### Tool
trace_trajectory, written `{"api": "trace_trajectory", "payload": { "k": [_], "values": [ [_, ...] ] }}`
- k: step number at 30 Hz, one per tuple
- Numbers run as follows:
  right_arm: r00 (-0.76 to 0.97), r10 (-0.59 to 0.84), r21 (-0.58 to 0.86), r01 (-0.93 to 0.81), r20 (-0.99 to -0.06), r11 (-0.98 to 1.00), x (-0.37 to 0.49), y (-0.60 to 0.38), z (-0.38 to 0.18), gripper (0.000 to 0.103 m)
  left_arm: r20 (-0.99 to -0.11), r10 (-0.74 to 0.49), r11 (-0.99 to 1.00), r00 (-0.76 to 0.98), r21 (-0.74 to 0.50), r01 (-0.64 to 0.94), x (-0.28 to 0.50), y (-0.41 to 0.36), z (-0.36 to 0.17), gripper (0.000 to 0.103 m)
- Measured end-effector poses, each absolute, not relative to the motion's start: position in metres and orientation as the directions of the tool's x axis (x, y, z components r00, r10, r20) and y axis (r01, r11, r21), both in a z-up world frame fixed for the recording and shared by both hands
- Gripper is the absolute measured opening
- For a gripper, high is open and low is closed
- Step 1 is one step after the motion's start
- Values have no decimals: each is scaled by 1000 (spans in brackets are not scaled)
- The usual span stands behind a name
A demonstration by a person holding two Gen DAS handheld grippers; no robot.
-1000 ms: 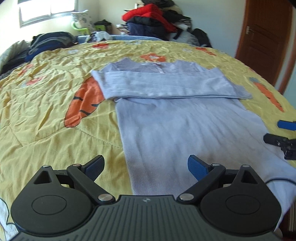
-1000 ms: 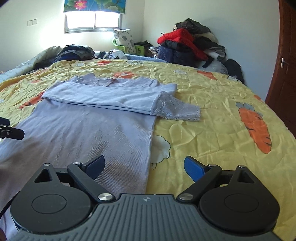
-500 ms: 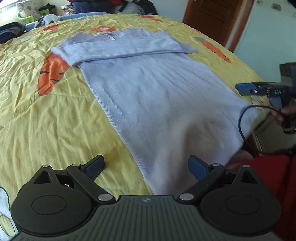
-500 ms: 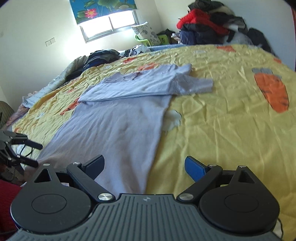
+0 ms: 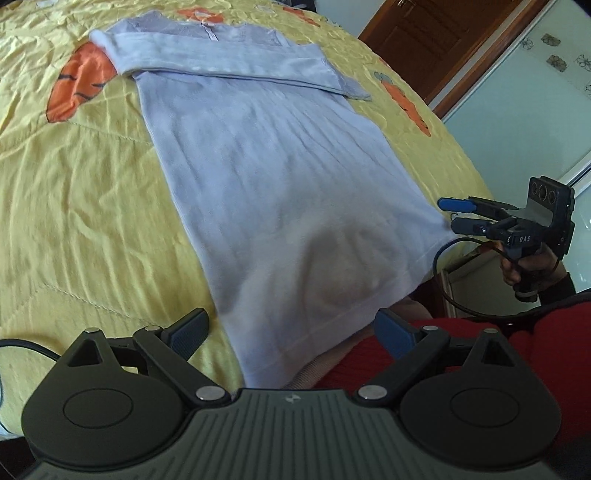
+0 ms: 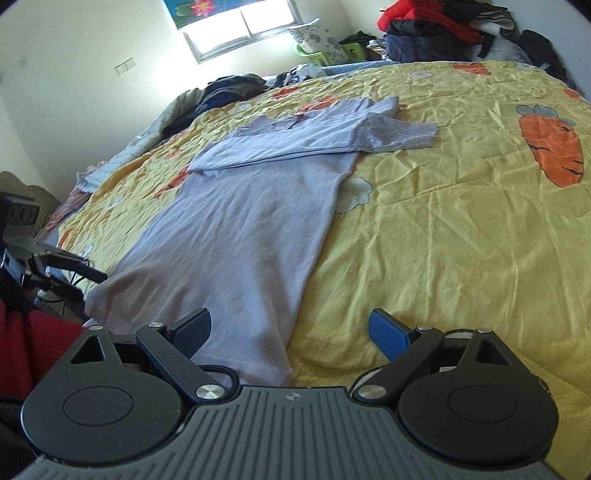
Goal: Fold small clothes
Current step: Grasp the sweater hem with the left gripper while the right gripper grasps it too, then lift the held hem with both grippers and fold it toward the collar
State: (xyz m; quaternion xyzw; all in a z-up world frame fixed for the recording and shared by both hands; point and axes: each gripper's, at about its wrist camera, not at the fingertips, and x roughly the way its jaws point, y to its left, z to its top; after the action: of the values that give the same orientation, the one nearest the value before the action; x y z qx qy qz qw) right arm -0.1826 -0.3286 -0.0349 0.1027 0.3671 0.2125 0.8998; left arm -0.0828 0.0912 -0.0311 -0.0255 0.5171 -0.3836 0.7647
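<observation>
A pale lilac knit top (image 5: pixel 280 177), sleeves folded across, lay flat on the yellow carrot-print bedspread (image 6: pixel 443 236). Both grippers, left (image 5: pixel 291 328) and right (image 6: pixel 290 326), tilted down at its hem, jaws wide, empty.

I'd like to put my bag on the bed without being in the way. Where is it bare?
The yellow quilt is bare between the lilac dress and the orange carrot print. On the dress's other side a wide patch lies open too. It is crowded at the far edge, with a clothes heap and dark garments.
</observation>
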Motion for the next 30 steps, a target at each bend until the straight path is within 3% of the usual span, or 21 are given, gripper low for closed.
{"api": "trace_trajectory", "payload": {
  "k": [10, 13, 15, 18, 21, 23, 24, 30],
  "values": [
    [551, 613, 471, -393, -567, 790, -187, -331, -37, 90, -715, -691, 668, 110, -572, 476, -74, 93, -38, 97],
    [527, 649, 522, -390, -549, 759, -183, -337, -38, 87, -685, -722, 647, 94, -621, 442, -71, 94, -41, 91],
    [519, 666, 545, -390, -536, 742, -180, -340, -39, 86, -665, -742, 632, 83, -653, 418, -69, 94, -44, 78],
    [509, 683, 560, -399, -524, 726, -177, -334, -41, 82, -679, -730, 646, 78, -650, 400, -66, 89, -47, 46],
    [515, 661, 530, -399, -546, 748, -179, -329, -39, 70, -704, -704, 677, 96, -623, 392, -68, 89, -50, 25],
    [525, 626, 511, -367, -576, 777, -180, -331, -40, 44, -715, -691, 692, 106, -611, 384, -69, 92, -51, 15],
    [533, 596, 494, -338, -601, 801, -181, -331, -42, 14, -718, -688, 696, 109, -609, 382, -69, 94, -52, 12],
    [558, 587, 501, -320, -586, 804, -187, -327, -41, 11, -741, -653, 717, 153, -542, 438, -76, 90, -45, 7]
  ]
}}
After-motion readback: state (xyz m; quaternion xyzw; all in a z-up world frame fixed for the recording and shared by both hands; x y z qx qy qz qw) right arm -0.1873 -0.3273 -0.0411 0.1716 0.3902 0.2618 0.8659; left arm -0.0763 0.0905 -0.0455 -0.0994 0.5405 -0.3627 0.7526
